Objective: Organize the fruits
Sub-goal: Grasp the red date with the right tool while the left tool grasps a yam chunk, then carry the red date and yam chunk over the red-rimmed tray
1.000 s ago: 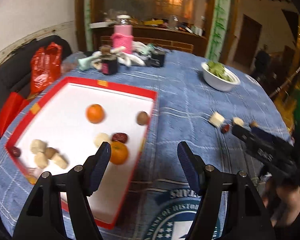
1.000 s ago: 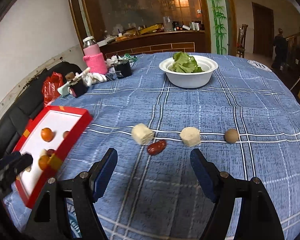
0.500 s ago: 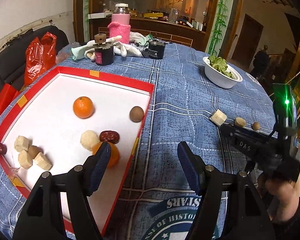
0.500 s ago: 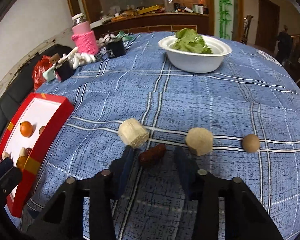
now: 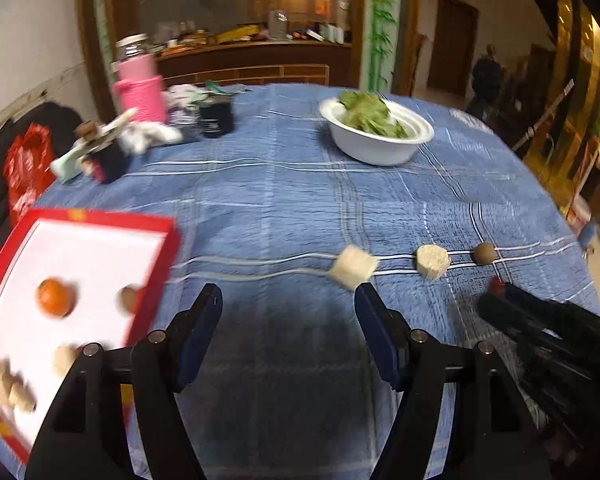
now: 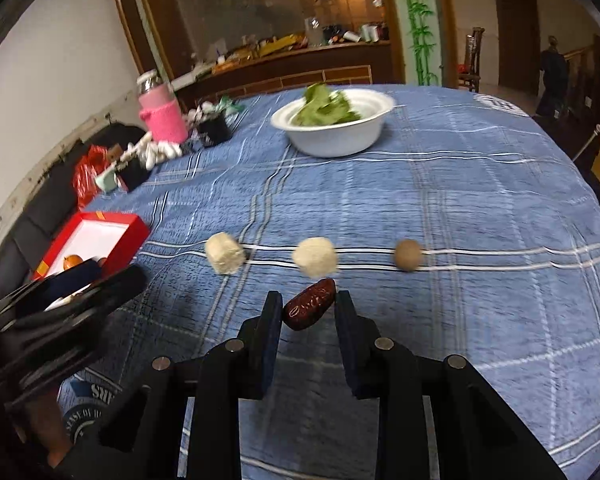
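The right claw (image 6: 308,312) is clamped across the middle of a red date (image 6: 310,309), a small, light, wrinkled fruit that looks firm enough for a gentle pinch, just above the table (image 6: 460,200). It angles downward near the pale chunks (image 6: 225,253). The left claw (image 5: 288,320) hangs spread and empty beside the red tray (image 5: 156,268).

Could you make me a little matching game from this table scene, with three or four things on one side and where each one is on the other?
Things:
1. dark red wrinkled date
2. leafy green vegetables
3. round orange fruit
4. small round brown fruit

Places:
A. in the red-rimmed white tray
B. loose on the blue checked tablecloth
C. between the right gripper fingers
D. in the white bowl

Pairs: 1-C, 2-D, 3-A, 4-B
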### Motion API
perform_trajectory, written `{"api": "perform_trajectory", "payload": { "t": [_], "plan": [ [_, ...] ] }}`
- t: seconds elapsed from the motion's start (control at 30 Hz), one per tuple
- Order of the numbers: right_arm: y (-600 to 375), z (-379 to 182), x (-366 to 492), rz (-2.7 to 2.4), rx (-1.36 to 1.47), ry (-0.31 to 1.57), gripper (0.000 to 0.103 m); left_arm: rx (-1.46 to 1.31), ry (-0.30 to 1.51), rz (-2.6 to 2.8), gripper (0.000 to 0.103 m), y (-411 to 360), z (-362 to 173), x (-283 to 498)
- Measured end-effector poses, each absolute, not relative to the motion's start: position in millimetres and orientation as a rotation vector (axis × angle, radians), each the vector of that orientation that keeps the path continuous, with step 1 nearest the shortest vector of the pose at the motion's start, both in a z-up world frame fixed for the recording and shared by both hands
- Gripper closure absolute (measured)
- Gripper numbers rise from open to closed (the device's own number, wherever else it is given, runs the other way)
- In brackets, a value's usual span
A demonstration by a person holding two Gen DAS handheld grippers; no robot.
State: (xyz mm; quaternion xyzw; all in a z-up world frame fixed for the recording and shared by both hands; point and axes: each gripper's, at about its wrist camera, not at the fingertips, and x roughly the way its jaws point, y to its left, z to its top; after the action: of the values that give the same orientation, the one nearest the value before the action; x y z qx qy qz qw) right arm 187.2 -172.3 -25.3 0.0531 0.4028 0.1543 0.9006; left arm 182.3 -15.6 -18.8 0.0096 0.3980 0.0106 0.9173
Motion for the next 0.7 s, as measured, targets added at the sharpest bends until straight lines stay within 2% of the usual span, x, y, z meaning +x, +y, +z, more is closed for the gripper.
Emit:
{"api": "perform_trajectory", "payload": {
  "t": [0.33, 0.4, 0.43, 0.7],
  "plan": [
    [-211.1, -10.6, 184.4, 0.338, 0.232, 0.768, 0.075, 0.084, 0.862, 0.017, 0.035, -44.7, -46.7, 222.8],
    [-211.9, -9.8, 184.1, 0.341, 0.239, 0.766, 0.075, 0.080, 0.884, 0.014, 0.053, -44.3, -51.3, 226.0],
    [-213.4, -8.0, 183.8, 0.339, 0.244, 0.759, 0.075, 0.071, 0.880, 0.008, 0.074, -43.5, -50.2, 225.7],
    [-217.5, -7.0, 181.8, 0.318, 0.250, 0.742, 0.075, 0.067, 0.857, 0.041, 0.074, -30.0, -39.3, 194.6]
  ]
}}
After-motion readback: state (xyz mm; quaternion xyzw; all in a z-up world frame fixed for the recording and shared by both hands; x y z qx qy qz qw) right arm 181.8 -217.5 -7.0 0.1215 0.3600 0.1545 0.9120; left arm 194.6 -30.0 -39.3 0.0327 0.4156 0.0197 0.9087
